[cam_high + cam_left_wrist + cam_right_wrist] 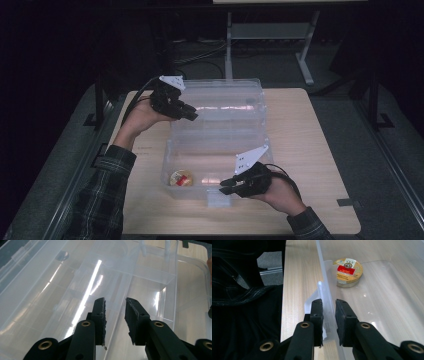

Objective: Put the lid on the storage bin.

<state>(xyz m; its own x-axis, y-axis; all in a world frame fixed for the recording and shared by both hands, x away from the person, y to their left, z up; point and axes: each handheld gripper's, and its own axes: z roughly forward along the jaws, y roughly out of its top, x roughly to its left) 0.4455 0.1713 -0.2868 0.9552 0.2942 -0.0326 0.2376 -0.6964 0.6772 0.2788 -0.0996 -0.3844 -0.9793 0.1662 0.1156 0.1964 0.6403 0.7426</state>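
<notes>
A clear plastic box (167, 165) stands on the table with its lid (225, 97) folded back and lying open. A round tin with a red label (181, 178) (348, 271) lies in the box's front left corner. My right gripper (224, 186) (328, 301) is shut on the box's front wall (324, 277), beside the white latch (310, 303). My left gripper (192, 116) (115, 300) hovers at the lid's left edge, over its clear surface (50, 290). Its jaws stand apart with a clear ridge running between them, and the pads do not press on it.
The box sits mid-table on a light wooden top (310, 150), with bare wood to its right and left. A plaid sleeve (107, 185) reaches in from the lower left. A desk frame (305, 55) stands on the dark floor beyond the far edge.
</notes>
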